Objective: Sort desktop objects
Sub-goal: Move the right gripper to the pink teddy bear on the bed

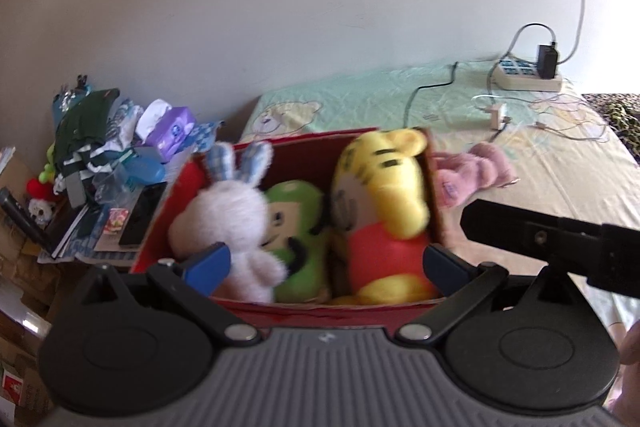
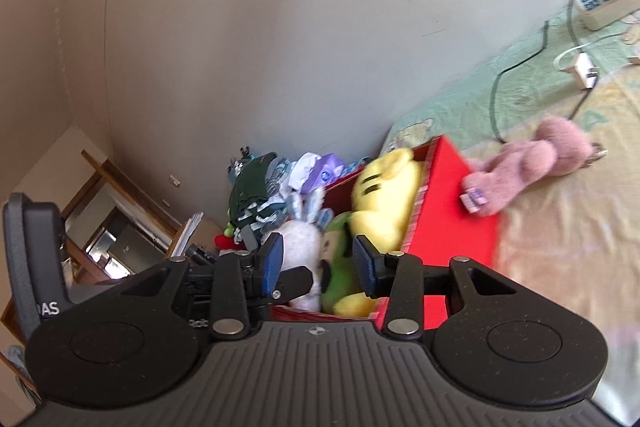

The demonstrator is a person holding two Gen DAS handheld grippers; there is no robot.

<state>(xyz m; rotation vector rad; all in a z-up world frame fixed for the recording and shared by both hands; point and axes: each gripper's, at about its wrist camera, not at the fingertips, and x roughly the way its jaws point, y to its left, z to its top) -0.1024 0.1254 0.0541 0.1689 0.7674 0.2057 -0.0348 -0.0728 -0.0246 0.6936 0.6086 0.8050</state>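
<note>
Both the left hand-held gripper (image 1: 326,261) and the right hand-held gripper (image 2: 318,263) hang released, empty, over the red box (image 1: 276,311) on the bed (image 1: 560,195); inside it sit white rabbit (image 1: 232,223), green toy (image 1: 298,227), yellow tiger (image 1: 380,195); the pink plush (image 2: 524,163) lies just beside the box's right wall

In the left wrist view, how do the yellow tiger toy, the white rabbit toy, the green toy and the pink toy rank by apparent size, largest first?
1. yellow tiger toy
2. white rabbit toy
3. green toy, partly hidden, so unsure
4. pink toy, which lies farther away, outside the red box, so it may only look smaller
</note>
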